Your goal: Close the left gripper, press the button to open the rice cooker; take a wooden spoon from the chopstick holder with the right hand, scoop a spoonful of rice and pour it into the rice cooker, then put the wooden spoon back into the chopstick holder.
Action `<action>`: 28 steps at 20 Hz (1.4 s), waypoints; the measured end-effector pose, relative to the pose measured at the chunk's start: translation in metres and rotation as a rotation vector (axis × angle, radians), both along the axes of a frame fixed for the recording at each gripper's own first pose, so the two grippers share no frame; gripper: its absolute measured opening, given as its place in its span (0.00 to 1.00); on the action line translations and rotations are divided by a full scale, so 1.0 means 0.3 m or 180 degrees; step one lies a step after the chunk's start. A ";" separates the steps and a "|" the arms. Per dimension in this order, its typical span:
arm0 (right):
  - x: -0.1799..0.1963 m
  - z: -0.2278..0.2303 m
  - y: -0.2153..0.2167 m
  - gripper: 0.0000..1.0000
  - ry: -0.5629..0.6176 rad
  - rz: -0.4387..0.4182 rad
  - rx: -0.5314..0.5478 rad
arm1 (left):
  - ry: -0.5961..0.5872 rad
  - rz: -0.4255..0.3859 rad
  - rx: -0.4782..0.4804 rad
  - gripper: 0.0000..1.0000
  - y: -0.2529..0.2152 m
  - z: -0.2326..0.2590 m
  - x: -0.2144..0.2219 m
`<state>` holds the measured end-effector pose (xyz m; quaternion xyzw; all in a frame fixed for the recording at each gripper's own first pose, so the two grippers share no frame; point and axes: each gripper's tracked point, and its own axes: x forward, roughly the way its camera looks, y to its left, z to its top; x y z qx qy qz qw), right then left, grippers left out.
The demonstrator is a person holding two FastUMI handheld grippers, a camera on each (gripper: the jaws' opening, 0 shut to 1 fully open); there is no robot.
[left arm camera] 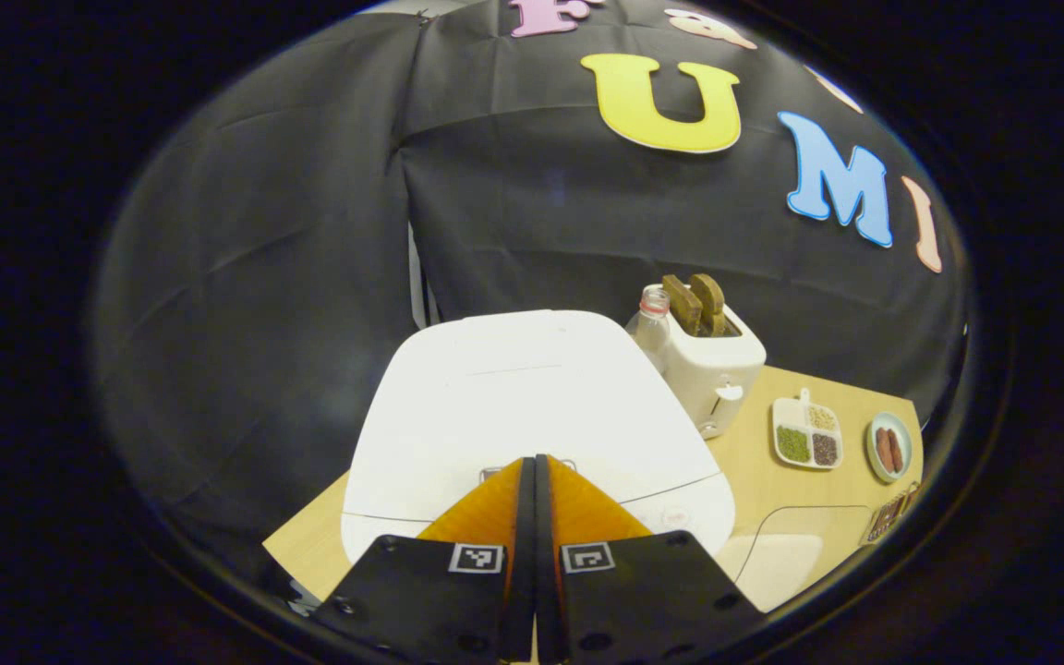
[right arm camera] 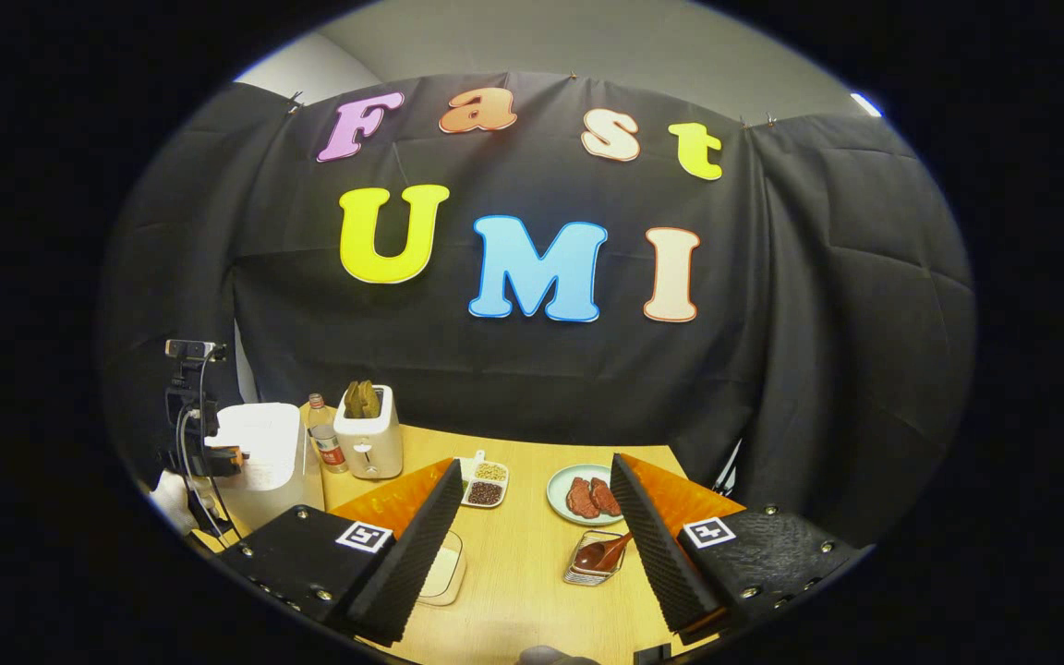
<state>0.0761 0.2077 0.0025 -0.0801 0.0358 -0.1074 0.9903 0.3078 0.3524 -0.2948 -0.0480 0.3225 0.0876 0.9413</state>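
Observation:
The white rice cooker (left arm camera: 513,397) stands with its lid down at the table's left end. My left gripper (left arm camera: 532,460) is shut, with nothing between its fingers, and its tips rest at the front edge of the lid by the button (left arm camera: 493,473). In the right gripper view the left gripper (right arm camera: 223,457) is at the front top of the rice cooker (right arm camera: 264,462). My right gripper (right arm camera: 537,466) hangs open above the table. A dark wooden spoon (right arm camera: 601,552) lies in the chopstick holder (right arm camera: 587,573) just inside its right finger. A clear container of rice (right arm camera: 444,568) sits under its left finger.
A white toaster (right arm camera: 368,436) with bread and a small bottle (right arm camera: 321,441) stand behind the cooker. A divided dish of beans (right arm camera: 484,485) and a plate of sausages (right arm camera: 583,494) sit mid-table. Black cloth walls close in the back and sides.

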 end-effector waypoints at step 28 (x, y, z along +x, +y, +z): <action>-0.107 -0.245 -0.425 0.99 -0.0099 -0.0462 0.0602 | -0.2355 -0.0960 0.0185 0.99 -0.530 0.996 -0.483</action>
